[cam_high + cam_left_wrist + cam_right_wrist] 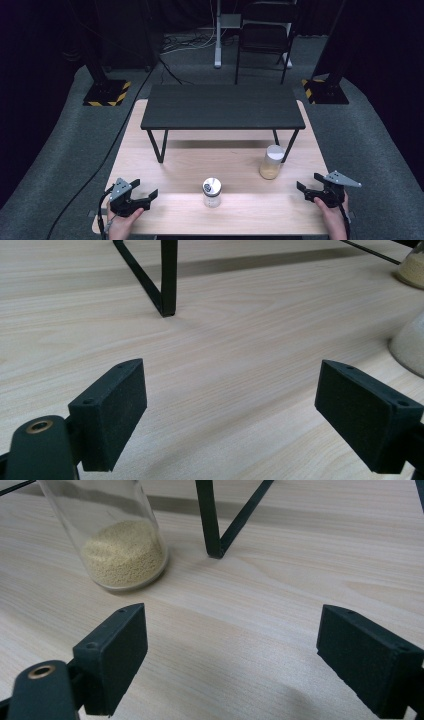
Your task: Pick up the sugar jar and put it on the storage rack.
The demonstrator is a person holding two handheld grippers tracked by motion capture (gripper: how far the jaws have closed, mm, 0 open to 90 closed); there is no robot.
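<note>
Open tabletop (165, 170) ahead; shelf legs (159, 146) (thin, black) and two jars (211, 192) obstruct.

Pale wooden table (165, 165), black shelf (222, 106), yellowish grains in clear jar (272, 162), silver-lidded jar (211, 192).

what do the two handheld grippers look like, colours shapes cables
Both the left gripper and the right gripper are matte black, each with two blocky rectangular jaws faced with dark pads and small screw holes. Each carries a grey three-cornered plate on top. A brass-coloured ring sits near one jaw base. A black cable trails from the left one.
</note>
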